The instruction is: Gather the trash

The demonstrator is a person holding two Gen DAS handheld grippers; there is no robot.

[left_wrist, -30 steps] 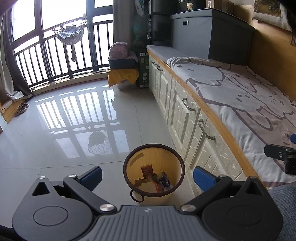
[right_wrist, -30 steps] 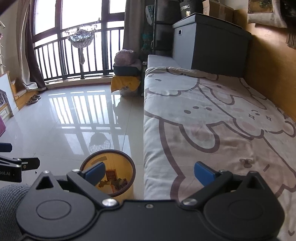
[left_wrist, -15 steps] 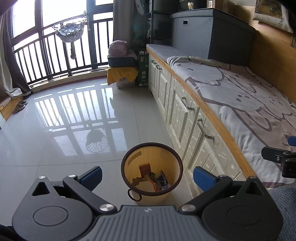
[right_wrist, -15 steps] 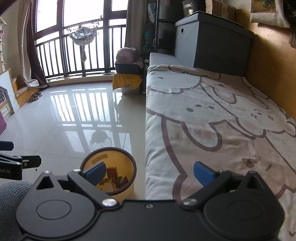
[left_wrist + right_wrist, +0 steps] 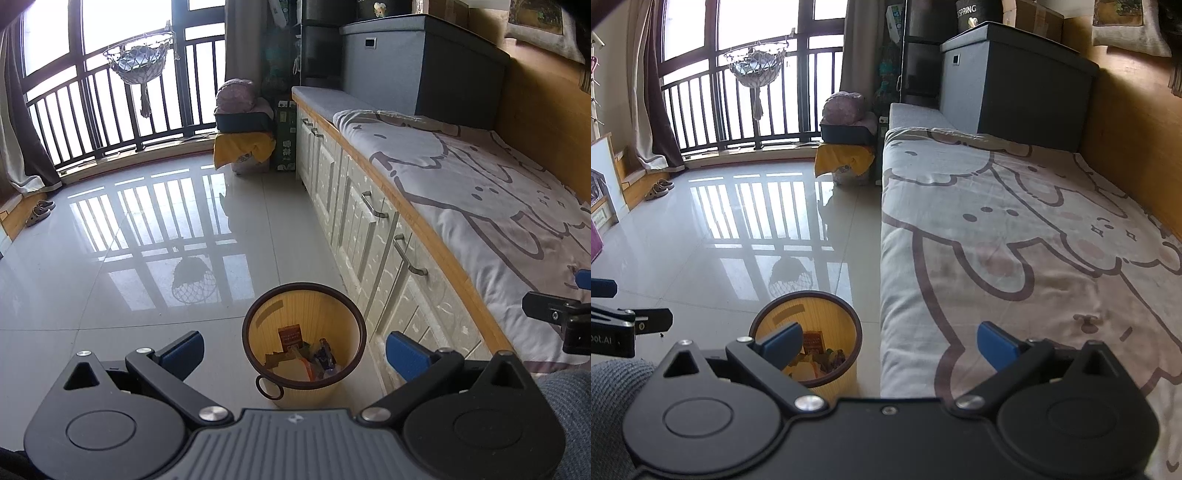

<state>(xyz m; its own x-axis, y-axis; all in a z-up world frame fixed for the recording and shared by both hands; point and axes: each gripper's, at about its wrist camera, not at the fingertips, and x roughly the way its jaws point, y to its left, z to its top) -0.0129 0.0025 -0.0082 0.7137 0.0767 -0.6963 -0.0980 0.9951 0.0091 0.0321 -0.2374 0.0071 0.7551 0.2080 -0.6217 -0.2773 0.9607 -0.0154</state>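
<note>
While both grippers hang with their blue-padded fingers spread wide and nothing between them, the round yellow wastebasket with a dark brown rim [image 5: 334, 384] stands on the glossy pale tiled floor [image 5: 110, 266] just ahead of the left gripper [image 5: 293, 349], framed between its fingers. Inside the wastebasket lies the trash [image 5: 303, 356]: a small reddish-brown carton, crumpled wrappers and scraps of paper, all below the rim. A small dark ring hangs from the near edge of the wastebasket's rim. Just right of the wastebasket runs the white panelled drawer front with metal handles [image 5: 369, 229], close to it but, as far as can be seen, not touching. Above the wastebasket on that side, the right gripper [image 5: 888, 341] hovers over the near edge of the grey bedsheet printed with brown cartoon outlines [image 5: 1015, 236], whose edge drops straight down beside the bin. Left of the wastebasket and beyond it the floor lies open and bare. Far past the wastebasket, a yellow cloth-draped stand bearing a dark tray and pink bundle [image 5: 243, 136] sits at the end of the drawers, a pair of sandals [image 5: 40, 212] lies by the curtain, and a black balcony railing [image 5: 92, 114] closes the room.
</note>
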